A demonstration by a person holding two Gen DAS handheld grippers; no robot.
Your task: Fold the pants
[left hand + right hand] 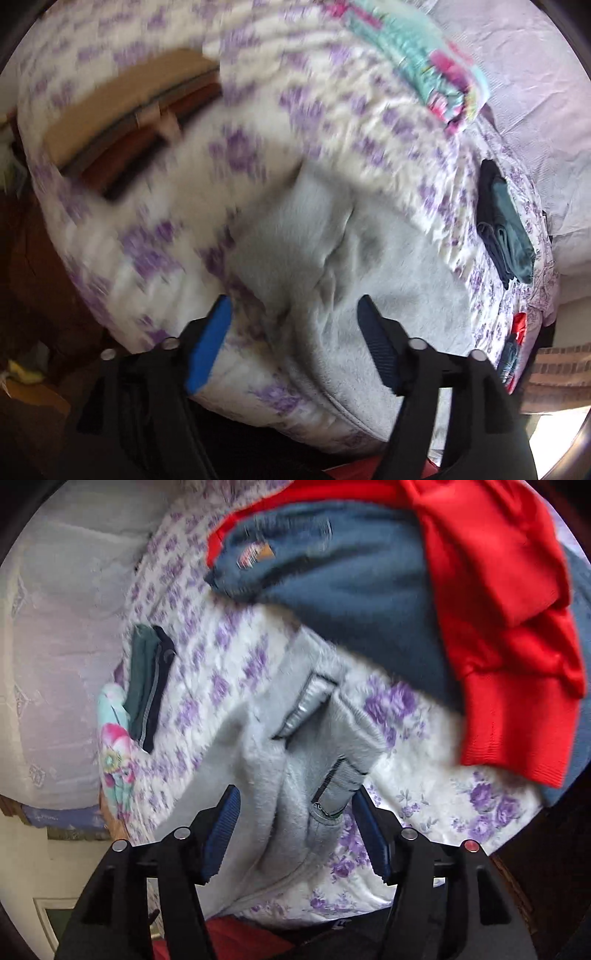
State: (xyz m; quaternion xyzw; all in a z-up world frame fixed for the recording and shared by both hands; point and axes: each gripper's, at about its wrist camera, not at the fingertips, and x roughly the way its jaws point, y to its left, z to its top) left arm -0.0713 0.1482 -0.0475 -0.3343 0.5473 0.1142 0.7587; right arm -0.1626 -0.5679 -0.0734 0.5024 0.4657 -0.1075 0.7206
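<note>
Light grey fleece pants (332, 266) lie on a bed with a white and purple flowered cover (184, 221). In the left wrist view my left gripper (295, 306) is open just above the grey fabric near the bed's near edge. In the right wrist view the pants (266, 753) show their waistband and a ribbed cuff or drawstring end (340, 782). My right gripper (295, 801) is open, its jaws standing either side of the bunched grey fabric, not closed on it.
A folded dark green and navy stack (506, 229) (147, 686) lies near the wall. A colourful cloth (424, 62) (114, 746), blue jeans (332, 583) and a red garment (509, 627) lie on the bed. Brown and tan folded items (122, 122) sit far left.
</note>
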